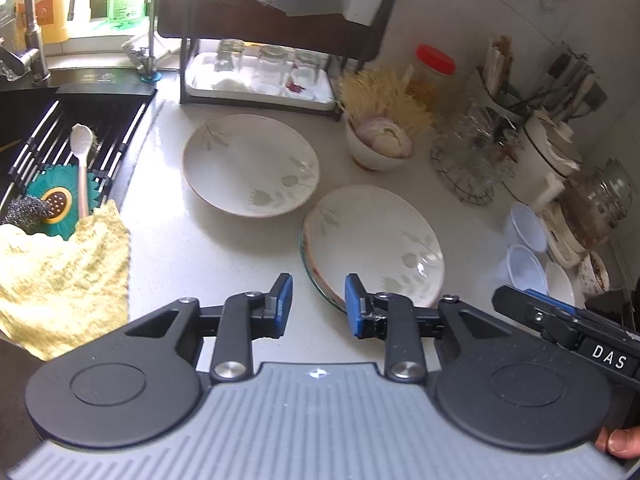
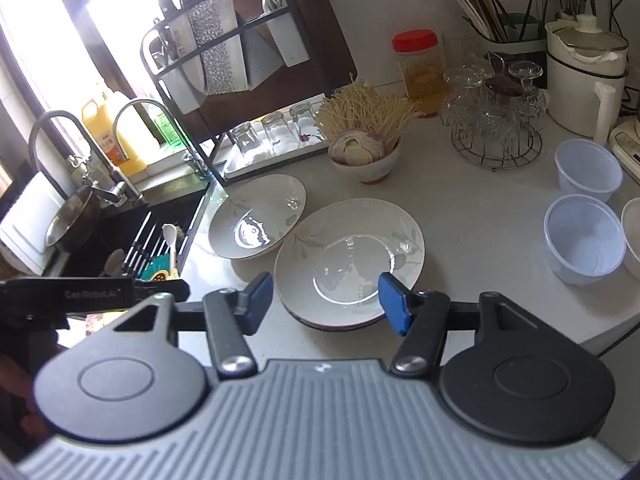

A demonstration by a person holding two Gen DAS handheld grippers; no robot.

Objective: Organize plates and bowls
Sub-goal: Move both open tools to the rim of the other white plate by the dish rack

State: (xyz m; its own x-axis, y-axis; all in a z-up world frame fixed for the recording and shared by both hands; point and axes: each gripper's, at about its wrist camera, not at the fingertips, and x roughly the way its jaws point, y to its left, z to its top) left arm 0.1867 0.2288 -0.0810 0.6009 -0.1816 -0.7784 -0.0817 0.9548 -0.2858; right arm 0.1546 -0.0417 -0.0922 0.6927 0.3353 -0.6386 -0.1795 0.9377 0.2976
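Note:
Two cream plates with a leaf print lie side by side on the white counter. The far plate (image 1: 250, 164) (image 2: 256, 216) lies alone. The near plate (image 1: 376, 248) (image 2: 348, 256) rests on another dish, whose darker, glassy rim shows under its front edge. My left gripper (image 1: 319, 306) is open and low over the counter. Its right finger is beside the near plate's left rim, with only counter between the pads. My right gripper (image 2: 326, 302) is open wide and straddles the near plate's front rim. The pads do not press on it.
A small bowl (image 1: 378, 148) (image 2: 366, 160) of onion and enoki stands behind the plates. Clear plastic tubs (image 2: 584, 240) and a glass stand (image 2: 496, 128) are to the right. The dish rack (image 2: 256, 80) is at the back. The sink (image 1: 60, 132) and a yellow cloth (image 1: 64, 276) are to the left.

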